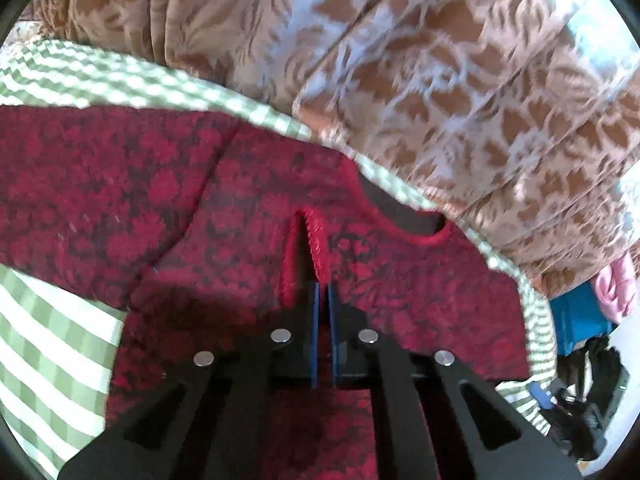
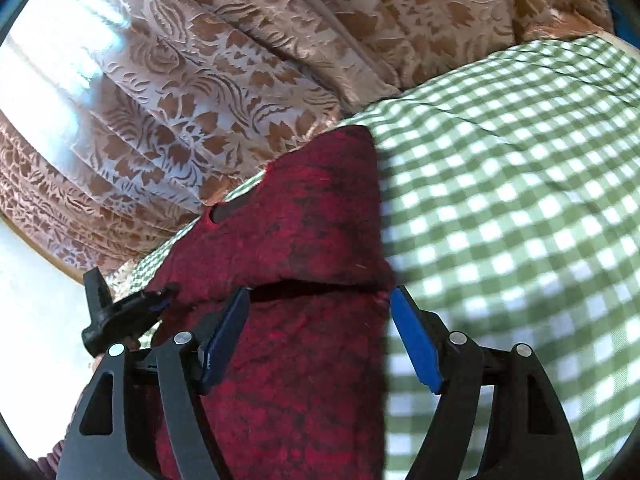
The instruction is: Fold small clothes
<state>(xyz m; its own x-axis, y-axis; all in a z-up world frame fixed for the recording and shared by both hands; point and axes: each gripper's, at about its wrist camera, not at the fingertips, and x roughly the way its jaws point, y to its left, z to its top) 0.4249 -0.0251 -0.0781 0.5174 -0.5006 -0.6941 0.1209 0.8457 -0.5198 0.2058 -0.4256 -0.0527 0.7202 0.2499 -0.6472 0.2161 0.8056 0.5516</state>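
Red, fuzzy knit made up the small garment (image 1: 240, 208), a dark-mottled top with a brighter red ribbed edging round its curved neckline and along a narrow slit below it. It lay spread on a green-and-white checked cloth (image 1: 52, 344) whose weave showed as soft squares. Behind it hung a brown curtain (image 1: 440, 80) in deep folds, its pale leaf pattern glossy where light struck it.

The left gripper (image 1: 323, 292) had its two blue-faced fingers drawn nearly together, pinching the ribbed edge of the slit between them. The right gripper (image 2: 320, 300) stood wide apart, its blue pads (image 2: 416, 340) flat and oblong on black angular arms, straddling a folded strip of the garment (image 2: 304, 216); nothing was caught between them. In the right wrist view the knit ran as a long band away from the camera, one layer lapped over another at a dark crease, its right edge straight against the checked cloth (image 2: 520, 200)
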